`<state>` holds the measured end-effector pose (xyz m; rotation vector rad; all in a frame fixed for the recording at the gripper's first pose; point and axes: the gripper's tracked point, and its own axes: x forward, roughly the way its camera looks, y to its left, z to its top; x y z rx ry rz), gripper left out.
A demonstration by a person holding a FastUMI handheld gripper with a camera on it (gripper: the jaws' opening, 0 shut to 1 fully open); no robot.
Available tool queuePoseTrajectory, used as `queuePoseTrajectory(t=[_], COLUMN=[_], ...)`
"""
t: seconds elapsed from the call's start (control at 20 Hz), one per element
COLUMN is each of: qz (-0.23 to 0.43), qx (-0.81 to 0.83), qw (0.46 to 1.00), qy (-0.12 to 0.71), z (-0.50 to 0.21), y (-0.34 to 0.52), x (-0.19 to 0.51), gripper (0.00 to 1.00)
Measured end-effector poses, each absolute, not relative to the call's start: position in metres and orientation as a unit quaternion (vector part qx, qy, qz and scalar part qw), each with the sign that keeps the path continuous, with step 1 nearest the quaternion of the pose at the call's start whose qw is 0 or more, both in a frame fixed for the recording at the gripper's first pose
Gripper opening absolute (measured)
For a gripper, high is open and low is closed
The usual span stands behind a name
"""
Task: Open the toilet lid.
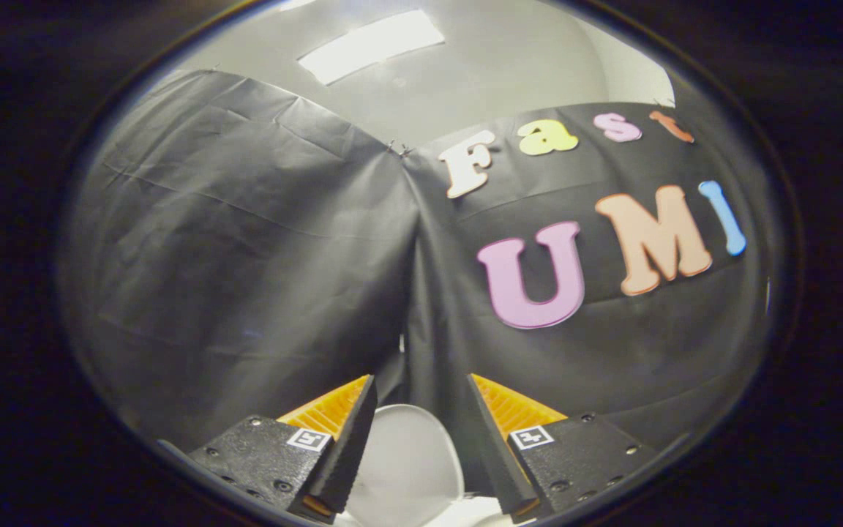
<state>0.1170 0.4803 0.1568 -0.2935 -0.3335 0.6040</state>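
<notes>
The tool (420, 439) is hanging wide open and holding nothing as we are looking past it at the toilet lid (407, 461), seemingly raised already against the far wall (246, 256).

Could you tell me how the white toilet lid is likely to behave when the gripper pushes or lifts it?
The toilet lid, seen between the open gripper fingers, looks like smooth moulded plastic, so it is probably stiff and won't flop. Its glossy surface may be slippery against the fingers. It already seems to stand raised before the black cloth wall, so it would likely swing on a hinge, though no hinge is visible.
</notes>
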Motion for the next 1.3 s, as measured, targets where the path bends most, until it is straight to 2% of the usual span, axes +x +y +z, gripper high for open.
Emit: queuePoseTrajectory(t=[0.2, 0.5, 0.7, 0.95, 1.3], qz=[0.224, 0.169, 0.099, 0.091, 0.033], qx=[-0.147, -0.165, -0.181, -0.210, -0.196], qw=[0.948, 0.953, 0.964, 0.964, 0.975], qy=[-0.171, -0.188, -0.167, -0.135, -0.099], z=[0.173, 0.183, 0.174, 0.143, 0.095], y=[0.402, 0.305, 0.230, 0.170, 0.089], x=[0.111, 0.094, 0.088, 0.084, 0.100], gripper=[0.76, 0.77, 0.82, 0.83, 0.88])
